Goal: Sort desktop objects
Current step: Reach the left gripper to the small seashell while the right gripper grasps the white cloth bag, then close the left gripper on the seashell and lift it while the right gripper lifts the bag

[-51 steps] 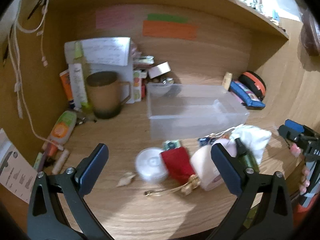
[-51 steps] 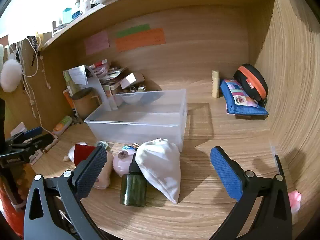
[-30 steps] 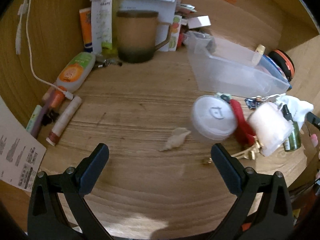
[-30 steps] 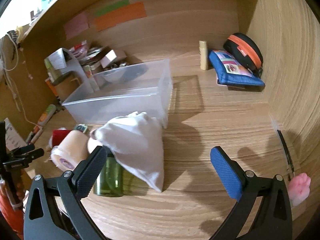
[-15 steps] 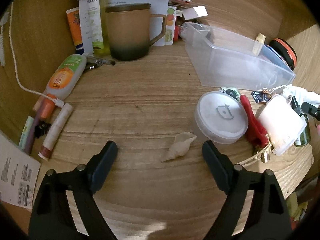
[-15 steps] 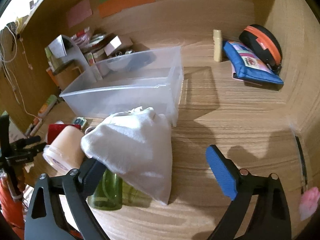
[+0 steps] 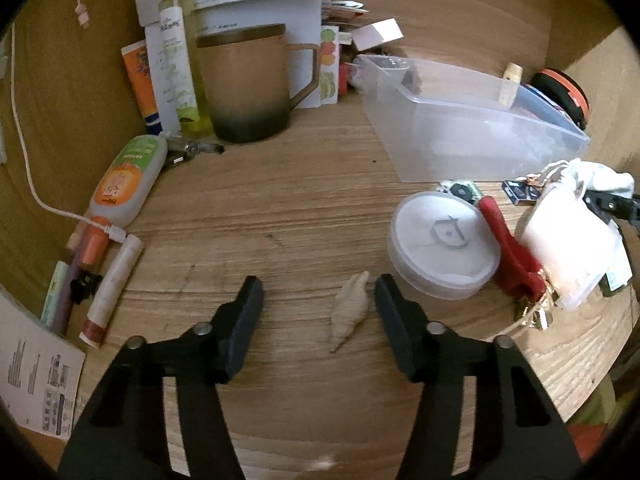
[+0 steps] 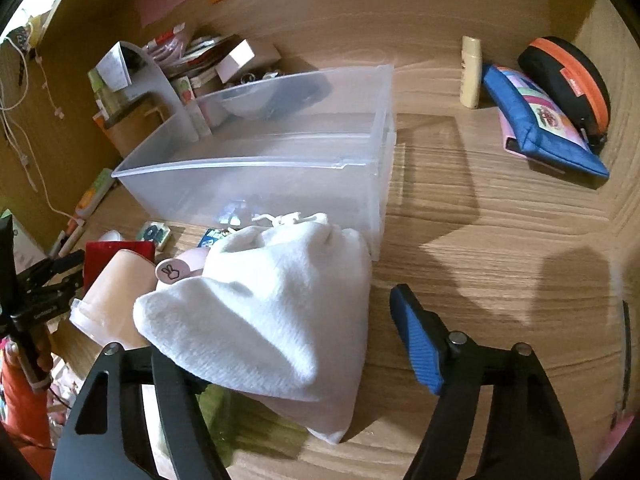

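Note:
My left gripper (image 7: 316, 296) is open low over the wooden desk, its jaws around a small cream seashell (image 7: 350, 308) that lies close to the right finger. A round white lidded tub (image 7: 444, 246) sits just right of it. My right gripper (image 8: 280, 332) is open around a white drawstring pouch (image 8: 272, 308); its left finger is hidden under the cloth. A green bottle (image 8: 224, 412) lies beneath the pouch. A clear plastic bin (image 8: 280, 168) stands behind, also in the left wrist view (image 7: 472, 120).
A brown mug (image 7: 244, 84), bottles and tubes (image 7: 124, 180) crowd the left back. A red pouch (image 7: 508, 248) and a pale plastic cup (image 7: 568, 248) lie right of the tub. A blue pencil case (image 8: 540, 120) and a black-orange case (image 8: 568, 76) rest at the back right.
My left gripper moved down and forward to the seashell and its jaws narrowed around it. My right gripper moved closer over the white pouch, jaws narrowing.

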The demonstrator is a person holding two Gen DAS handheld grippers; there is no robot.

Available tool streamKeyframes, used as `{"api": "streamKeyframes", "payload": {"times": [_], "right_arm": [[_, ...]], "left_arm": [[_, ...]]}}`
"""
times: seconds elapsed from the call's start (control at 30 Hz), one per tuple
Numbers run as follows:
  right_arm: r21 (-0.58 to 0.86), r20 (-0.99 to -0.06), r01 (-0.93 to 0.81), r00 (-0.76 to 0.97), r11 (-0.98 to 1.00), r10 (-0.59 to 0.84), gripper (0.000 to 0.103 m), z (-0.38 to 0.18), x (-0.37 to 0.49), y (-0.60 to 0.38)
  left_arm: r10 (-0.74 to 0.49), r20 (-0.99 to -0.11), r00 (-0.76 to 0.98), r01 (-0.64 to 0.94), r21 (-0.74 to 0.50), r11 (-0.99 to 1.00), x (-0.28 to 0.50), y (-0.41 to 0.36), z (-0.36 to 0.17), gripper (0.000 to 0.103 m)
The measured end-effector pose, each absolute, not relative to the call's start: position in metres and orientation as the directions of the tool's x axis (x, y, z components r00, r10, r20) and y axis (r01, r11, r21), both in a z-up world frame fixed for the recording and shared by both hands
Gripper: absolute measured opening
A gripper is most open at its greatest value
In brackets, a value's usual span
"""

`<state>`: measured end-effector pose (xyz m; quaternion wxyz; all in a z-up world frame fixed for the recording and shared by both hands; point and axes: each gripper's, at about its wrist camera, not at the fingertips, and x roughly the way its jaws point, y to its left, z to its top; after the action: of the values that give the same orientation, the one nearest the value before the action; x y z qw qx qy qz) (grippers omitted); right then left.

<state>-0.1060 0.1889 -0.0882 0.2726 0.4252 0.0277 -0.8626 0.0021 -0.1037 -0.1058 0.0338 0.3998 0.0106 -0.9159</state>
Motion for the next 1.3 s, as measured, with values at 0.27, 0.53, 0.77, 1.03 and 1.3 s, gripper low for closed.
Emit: {"api": "streamKeyframes", "payload": {"times": [0.27, 0.53, 0.77, 1.03, 1.3], "right_arm": [[0.159, -0.753, 0.504, -0.494, -0.849, -0.434, 0.048, -0.090, -0.105, 0.182], [0.202, -0.738, 0.491, -0.492, -0.847, -0.461, 0.039, -0.090, -0.108, 0.188], [0.224, -0.730, 0.485, -0.492, -0.845, -0.475, 0.034, -0.087, -0.104, 0.194], [0.242, -0.692, 0.462, -0.534, -0.853, -0.486, 0.033, -0.076, -0.092, 0.210], [0.236, -0.651, 0.467, -0.575, -0.852, -0.496, 0.033, -0.054, -0.078, 0.225]], "left_arm": [[-0.048, -0.722, -0.690, 0.048, 0.021, -0.999, 0.005, -0.096, -0.105, 0.031], [-0.058, -0.732, -0.679, 0.047, 0.036, -0.998, 0.009, -0.091, -0.104, 0.018], [-0.075, -0.738, -0.671, 0.091, 0.019, -0.996, 0.012, -0.095, -0.103, 0.018], [-0.070, -0.705, -0.706, 0.128, -0.031, -0.991, 0.019, -0.102, -0.088, 0.018], [-0.050, -0.662, -0.748, 0.127, -0.069, -0.989, 0.025, -0.099, -0.065, 0.018]]}}
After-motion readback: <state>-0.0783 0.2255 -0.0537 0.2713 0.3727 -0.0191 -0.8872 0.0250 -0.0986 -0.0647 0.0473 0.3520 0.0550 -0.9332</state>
